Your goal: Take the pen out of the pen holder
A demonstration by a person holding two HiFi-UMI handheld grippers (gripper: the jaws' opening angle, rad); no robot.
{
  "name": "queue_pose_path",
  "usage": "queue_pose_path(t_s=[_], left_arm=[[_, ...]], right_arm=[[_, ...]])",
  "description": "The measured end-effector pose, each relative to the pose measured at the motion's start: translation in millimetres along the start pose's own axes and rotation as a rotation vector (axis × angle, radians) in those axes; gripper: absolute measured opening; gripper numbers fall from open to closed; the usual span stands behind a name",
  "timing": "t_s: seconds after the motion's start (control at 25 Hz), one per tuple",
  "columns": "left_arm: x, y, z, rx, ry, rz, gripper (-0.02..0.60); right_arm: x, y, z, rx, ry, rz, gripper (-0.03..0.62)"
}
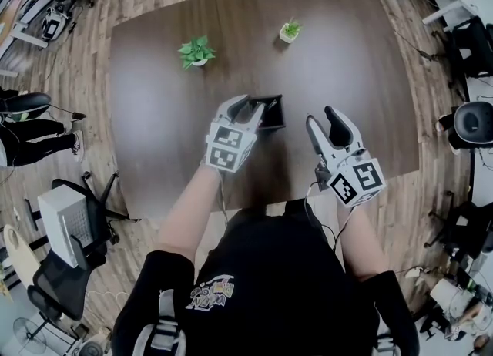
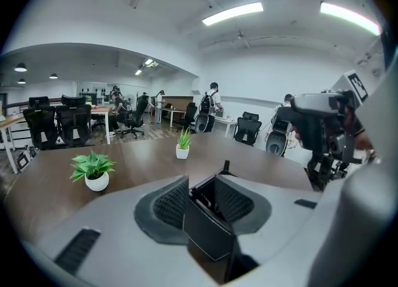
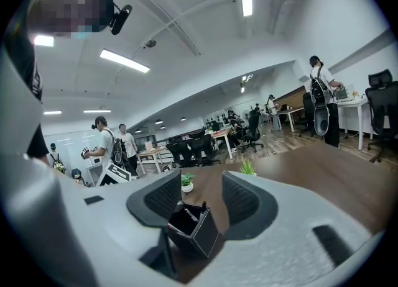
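Note:
A black square pen holder [image 1: 271, 112] stands near the middle of the brown table [image 1: 154, 115]. My left gripper [image 1: 248, 108] reaches it from the left. In the left gripper view the holder [image 2: 210, 233] sits between the jaws of the left gripper [image 2: 202, 202], and both ribbed pads touch its sides. Dark pens [image 3: 203, 205] stick up inside the holder [image 3: 194, 233] in the right gripper view. My right gripper [image 1: 321, 118] hovers to the holder's right, apart from it, jaws open and empty. The right gripper [image 3: 202, 195] points toward the holder.
Two small potted plants stand farther back on the table, one at the left [image 1: 197, 52] and one at the right [image 1: 290, 31]. Office chairs [image 1: 470, 123] and desks ring the table. People stand in the background [image 2: 212, 102].

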State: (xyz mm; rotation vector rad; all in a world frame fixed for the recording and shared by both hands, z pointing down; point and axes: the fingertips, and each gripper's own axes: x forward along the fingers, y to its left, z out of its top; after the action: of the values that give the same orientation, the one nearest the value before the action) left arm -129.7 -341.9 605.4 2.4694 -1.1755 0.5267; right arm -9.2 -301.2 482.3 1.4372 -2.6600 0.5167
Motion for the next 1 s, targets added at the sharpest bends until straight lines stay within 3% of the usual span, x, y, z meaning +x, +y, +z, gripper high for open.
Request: queue_pose_path(t_s=[0.44,1.0], left_arm=[[3,11,-2,0.053,-0.002,0.065,0.052],[2,9,0,0.050,-0.012,0.075,0.035]], right_arm=[[1,-7,-1,0.010,0.006,-0.003,0.201],[2,-11,1,0.018,-0.002,-0.007,0.198]])
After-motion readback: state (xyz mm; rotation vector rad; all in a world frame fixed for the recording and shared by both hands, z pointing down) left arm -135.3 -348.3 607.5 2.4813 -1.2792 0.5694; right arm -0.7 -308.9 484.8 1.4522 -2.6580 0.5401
